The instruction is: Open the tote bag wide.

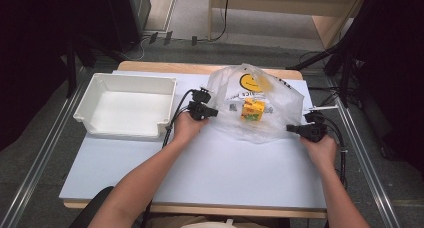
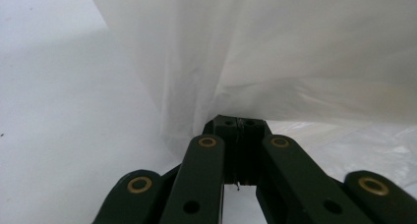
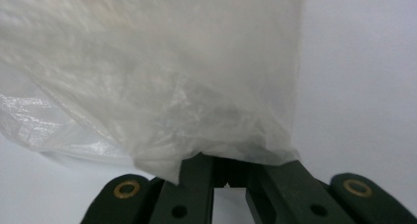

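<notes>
Translucent white plastic bag (image 1: 255, 105) on pale table (image 1: 200, 173), yellow carton (image 1: 253, 110) inside. Left gripper (image 1: 214, 111) clamped on bag's left edge; right gripper (image 1: 290, 128) clamped on right edge. White plastic bin (image 1: 95, 95) left of bag.

A translucent white plastic bag (image 1: 260, 108) with a yellow round print and black lettering shows a yellow-and-green carton (image 1: 253, 110) inside, near the table's (image 1: 210, 173) far edge, beside a plain white bin (image 1: 127, 106) on the pale blue-grey, wood-edged table.
</notes>
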The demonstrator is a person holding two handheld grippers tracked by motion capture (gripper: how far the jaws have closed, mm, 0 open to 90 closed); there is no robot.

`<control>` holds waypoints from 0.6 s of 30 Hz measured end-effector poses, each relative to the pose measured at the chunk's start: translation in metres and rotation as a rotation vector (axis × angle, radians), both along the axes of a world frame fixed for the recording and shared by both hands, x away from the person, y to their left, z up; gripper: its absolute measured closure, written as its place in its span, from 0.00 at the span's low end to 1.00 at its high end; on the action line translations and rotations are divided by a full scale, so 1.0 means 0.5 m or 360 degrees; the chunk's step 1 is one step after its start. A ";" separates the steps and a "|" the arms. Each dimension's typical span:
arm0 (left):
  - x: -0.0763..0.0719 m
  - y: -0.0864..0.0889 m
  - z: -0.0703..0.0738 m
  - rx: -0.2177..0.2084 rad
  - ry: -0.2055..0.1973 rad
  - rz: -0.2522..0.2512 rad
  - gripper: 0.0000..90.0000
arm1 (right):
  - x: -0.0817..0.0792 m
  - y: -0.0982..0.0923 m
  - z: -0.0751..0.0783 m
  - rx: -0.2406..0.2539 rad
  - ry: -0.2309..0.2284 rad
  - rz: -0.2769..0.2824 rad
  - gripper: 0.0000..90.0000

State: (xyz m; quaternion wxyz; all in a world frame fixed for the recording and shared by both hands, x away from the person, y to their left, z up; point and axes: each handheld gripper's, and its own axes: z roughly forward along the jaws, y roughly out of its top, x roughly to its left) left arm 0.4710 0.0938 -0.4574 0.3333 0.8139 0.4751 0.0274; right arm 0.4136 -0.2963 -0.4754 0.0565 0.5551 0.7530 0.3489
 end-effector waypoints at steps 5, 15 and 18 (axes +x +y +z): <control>0.001 0.008 -0.003 -0.0033 0.0004 0.0022 1.00 | -0.002 -0.018 0.000 0.0012 -0.0001 -0.0039 1.00; -0.022 -0.001 0.024 -0.0053 -0.0031 -0.0040 1.00 | -0.013 -0.024 0.019 0.0038 -0.0041 -0.0057 1.00; -0.034 -0.003 0.039 -0.0051 -0.0055 -0.0094 1.00 | -0.024 -0.017 0.038 0.0031 -0.0079 -0.0027 1.00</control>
